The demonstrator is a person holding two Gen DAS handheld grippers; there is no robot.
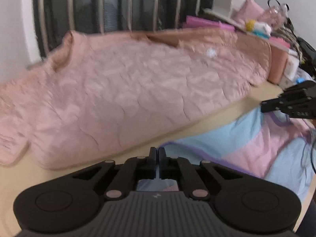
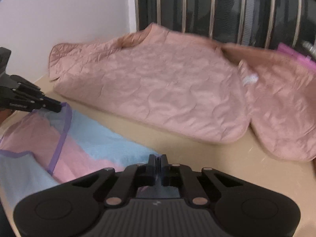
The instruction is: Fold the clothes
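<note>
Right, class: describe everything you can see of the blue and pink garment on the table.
The blue and pink garment is soft, thin cloth in pale blue and pink blocks, edged with purple trim. It lies rumpled on the beige table, in front of the pink quilted jacket and apart from it. The left gripper pinches its purple-trimmed edge, lifting it, and the right gripper is shut on another edge of the cloth. What kind of garment it is cannot be told.

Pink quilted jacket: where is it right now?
The pink quilted jacket lies spread on the beige table, beyond the blue-and-pink garment that both grippers pinch, and in front of the dark striped curtain.
</note>
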